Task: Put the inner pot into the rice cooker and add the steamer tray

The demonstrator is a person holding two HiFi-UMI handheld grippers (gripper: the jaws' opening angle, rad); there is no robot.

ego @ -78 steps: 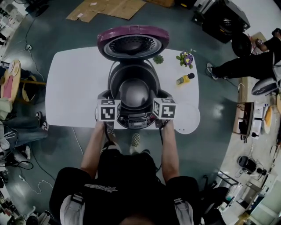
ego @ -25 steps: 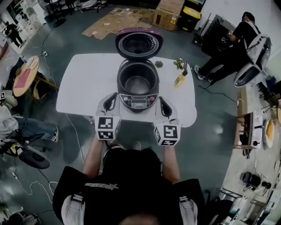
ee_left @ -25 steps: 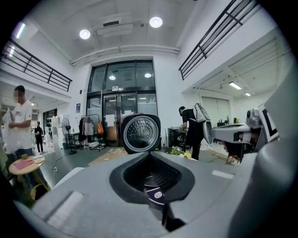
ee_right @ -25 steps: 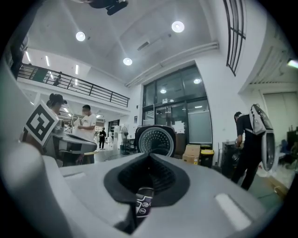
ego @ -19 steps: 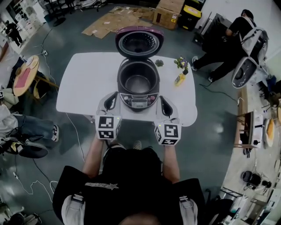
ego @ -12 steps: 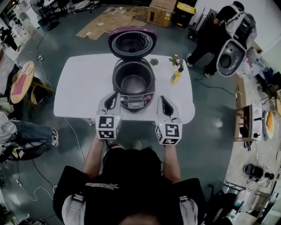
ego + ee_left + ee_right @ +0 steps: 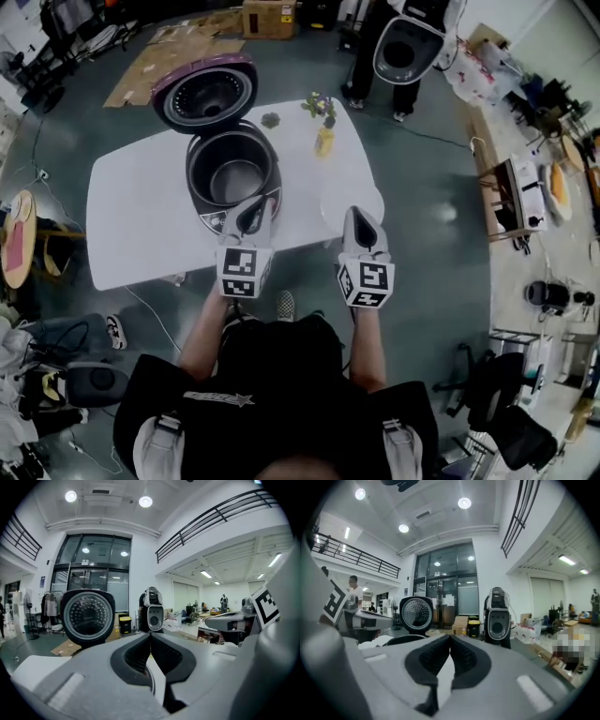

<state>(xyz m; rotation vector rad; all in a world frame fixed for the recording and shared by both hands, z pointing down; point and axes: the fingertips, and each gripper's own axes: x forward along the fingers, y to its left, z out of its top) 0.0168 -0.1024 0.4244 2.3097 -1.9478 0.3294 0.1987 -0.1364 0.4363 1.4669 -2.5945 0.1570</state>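
Head view: dim, muted, heavy fisheye curvature, lamp glare on the glossy floor; both gripper views: brighter, lit overhead by round ceiling lamps, black vignetted corners, bent edges, soft near foreground.

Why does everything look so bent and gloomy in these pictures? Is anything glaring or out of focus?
Head view: the wide lens bows the white table and floor; dim, greyish. Left gripper view: black rounded corners, the balcony railing curves, ceiling lights glare. Right gripper view: same bulge, a bright ceiling lamp flares.
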